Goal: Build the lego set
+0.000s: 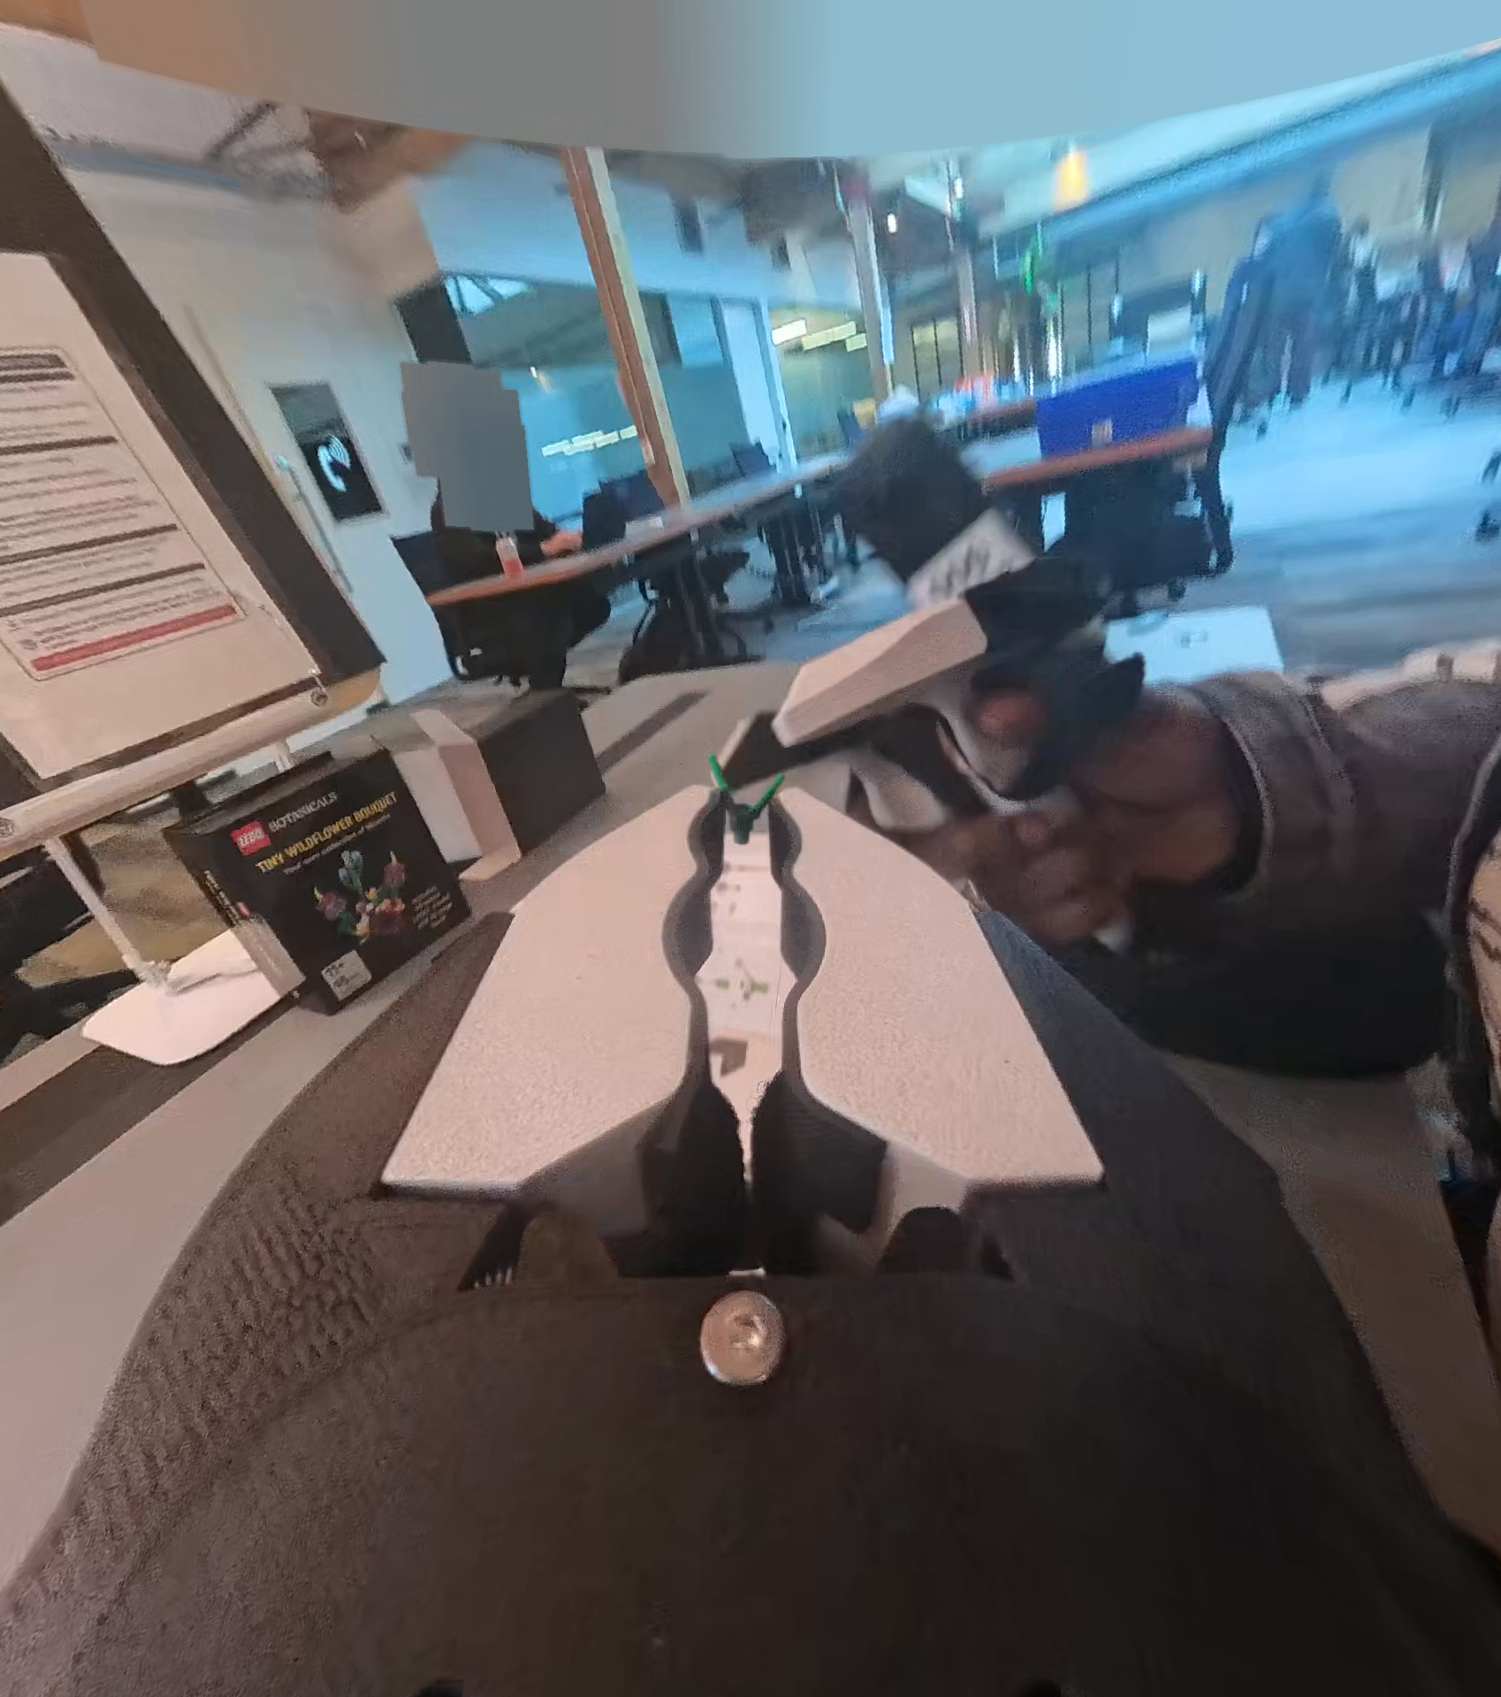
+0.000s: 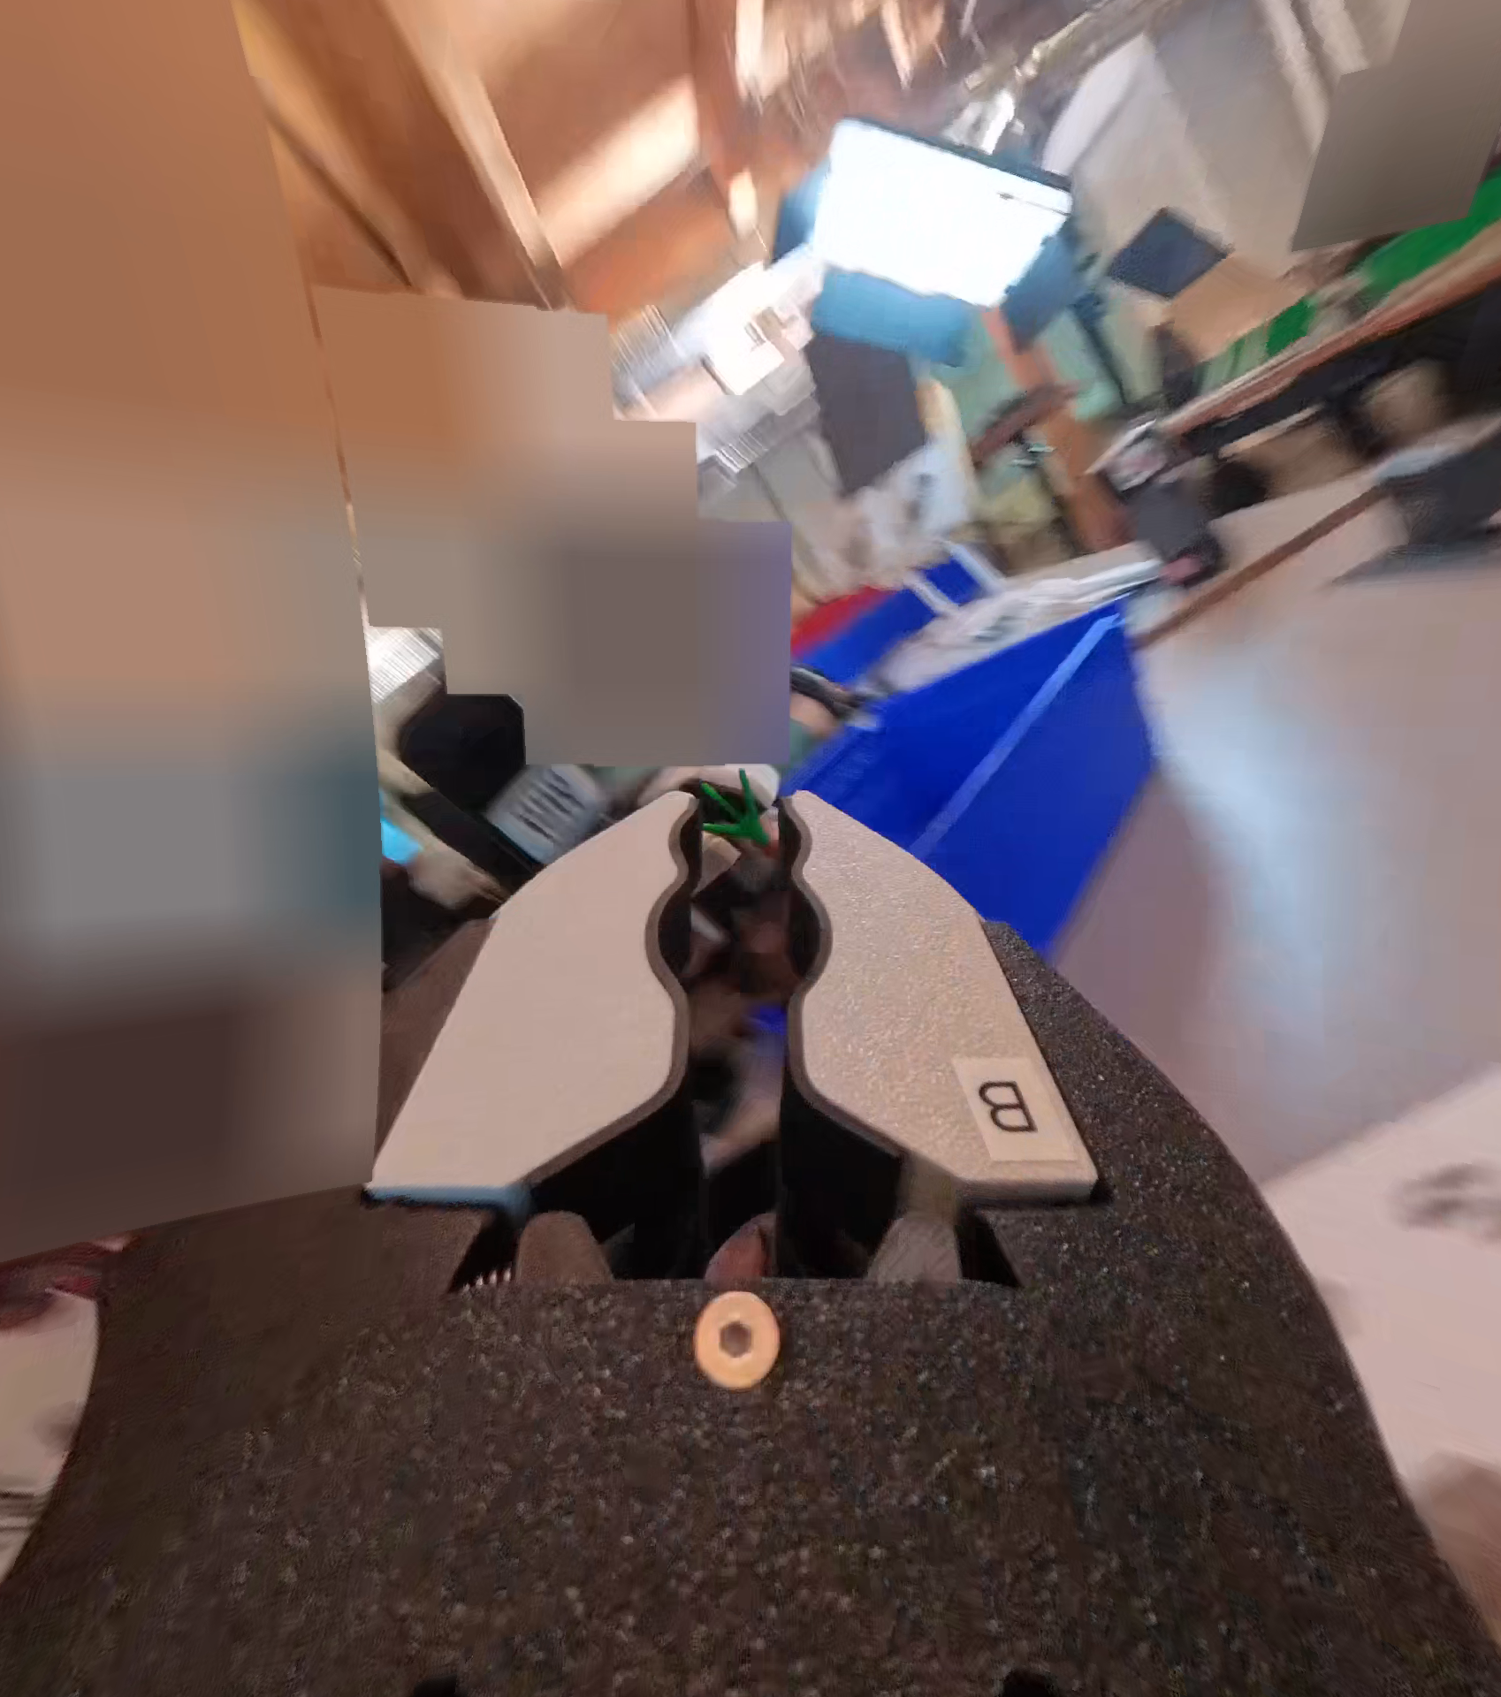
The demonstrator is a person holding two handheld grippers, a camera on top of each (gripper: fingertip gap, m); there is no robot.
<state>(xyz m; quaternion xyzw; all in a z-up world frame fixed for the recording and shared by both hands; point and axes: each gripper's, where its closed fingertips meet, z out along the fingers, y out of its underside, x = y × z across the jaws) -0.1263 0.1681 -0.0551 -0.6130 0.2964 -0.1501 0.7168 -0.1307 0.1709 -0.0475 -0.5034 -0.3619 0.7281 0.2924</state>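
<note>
A small green plant piece (image 1: 739, 813) sits between the fingertips of my left gripper (image 1: 741, 801), which is shut on its thin stem and holds it above the table. My right gripper (image 1: 742, 748), held by a hand (image 1: 1133, 826), comes in from the right, and its tip meets the top of the same green piece. In the right wrist view a green leafy piece (image 2: 728, 817) sits between the tips of my right gripper (image 2: 739, 803), whose jaws stand narrowly apart around it. Motion blur hides everything behind the piece.
A black Lego box (image 1: 333, 882) stands on the grey table (image 1: 40, 1286) at left, next to a white document stand (image 1: 67, 514). The instruction booklet (image 1: 742, 927) lies under my left gripper. A blue bin (image 2: 958, 762) is beyond my right gripper.
</note>
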